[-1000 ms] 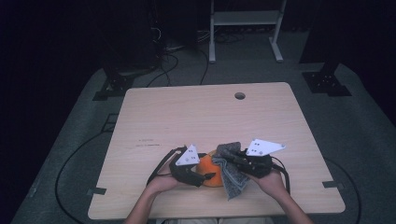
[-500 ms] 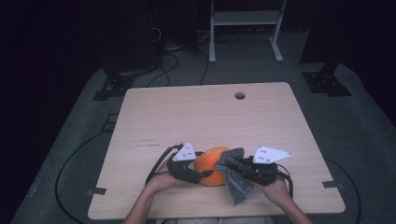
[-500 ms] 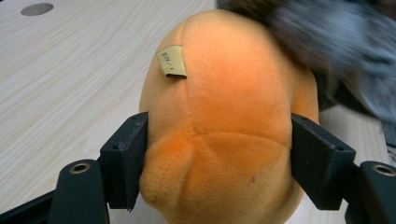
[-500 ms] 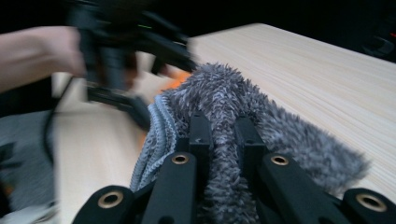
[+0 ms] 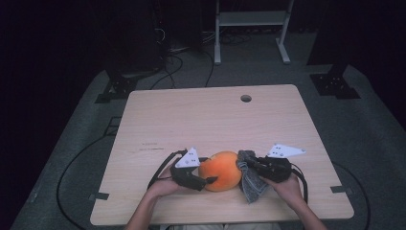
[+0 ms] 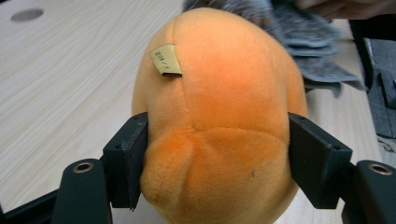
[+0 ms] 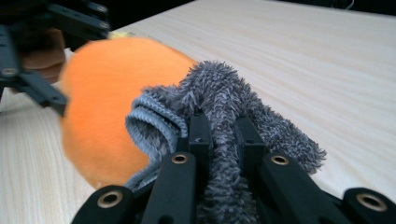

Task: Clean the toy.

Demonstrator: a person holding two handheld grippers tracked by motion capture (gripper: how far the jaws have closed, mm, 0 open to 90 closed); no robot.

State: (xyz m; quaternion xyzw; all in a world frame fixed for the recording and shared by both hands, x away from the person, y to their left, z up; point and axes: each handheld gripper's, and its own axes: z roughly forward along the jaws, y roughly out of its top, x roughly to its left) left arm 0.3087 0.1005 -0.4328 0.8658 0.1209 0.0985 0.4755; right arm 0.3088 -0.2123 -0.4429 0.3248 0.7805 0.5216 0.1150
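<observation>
Jaws first: my left gripper [image 6: 215, 161] has its two black jaws pressed into the flanks of the orange plush ball [image 6: 219, 116], one on each side of its lower half, so the ball is clamped and resting on the table [image 5: 206, 115] near my edge. On my right gripper [image 7: 219, 135] the jaws are pinched tight on a bunched fold of the grey fluffy cloth [image 7: 219, 98], with the rest of the cloth hanging down to the tabletop.

What matters for the coming move is how these two lie. Seen from above, the ball [image 5: 220, 170] sits between my hands, with the left gripper [image 5: 207, 178] on its left and the right gripper [image 5: 249, 165] on its right, nearly facing it. From the right gripper view, the ball lies ahead and to the left of my jaws, and the cloth's leading fold already touches its side. The ball is slightly egg-shaped, its longer axis running away from the left jaws toward the cloth, with a small tan label [image 6: 166, 59] on top.

I judge the right hand is the one to work: the wipe should run across the ball's exposed right face while the left simply holds
</observation>
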